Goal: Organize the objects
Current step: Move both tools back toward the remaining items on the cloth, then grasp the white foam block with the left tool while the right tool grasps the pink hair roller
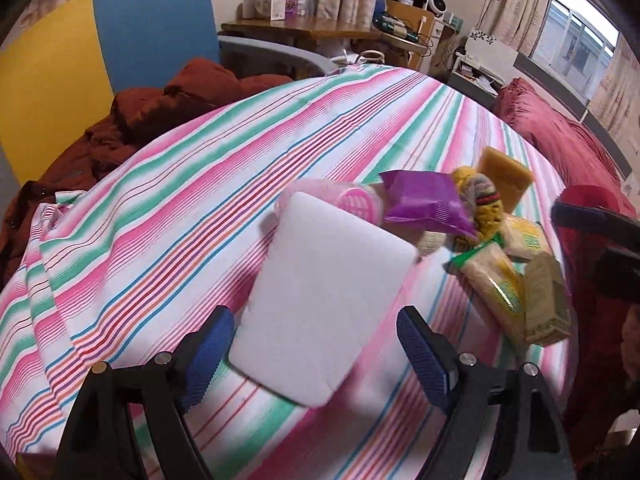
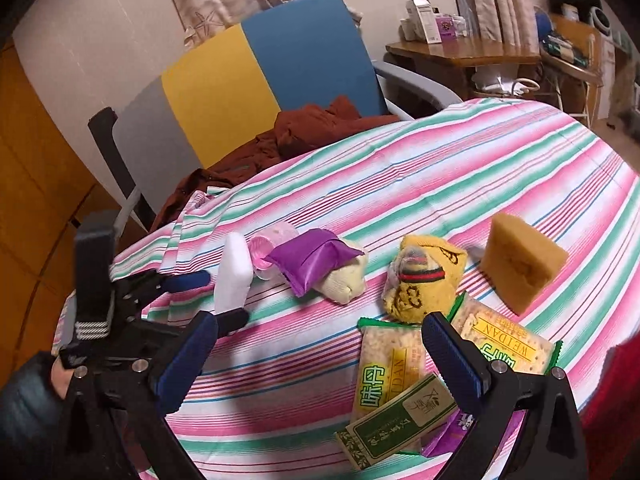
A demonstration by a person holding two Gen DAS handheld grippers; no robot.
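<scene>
A white foam block [image 1: 324, 312] sits between the spread blue pads of the left gripper [image 1: 316, 356]; the jaws stand wide and neither pad presses on it. From the right wrist view the block [image 2: 234, 276] stands on edge on the cloth, tilted, with the left gripper [image 2: 200, 300] straddling it. Just beyond it lie a pink plastic cup [image 2: 270, 246] on its side, a purple packet [image 2: 312, 260] resting on a cream sock [image 2: 346, 280], then a yellow sock [image 2: 424, 280] and a tan sponge [image 2: 520, 260]. The right gripper [image 2: 320, 364] hangs released above two cracker packets [image 2: 384, 364] and a green sachet [image 2: 392, 420]. Everything rests on a striped pink, green and white cloth [image 1: 160, 240]. Behind stand a blue and yellow chair [image 2: 280, 72] with brown clothing [image 2: 316, 128], a wooden desk [image 2: 460, 52], curtains and a window [image 1: 580, 36].
</scene>
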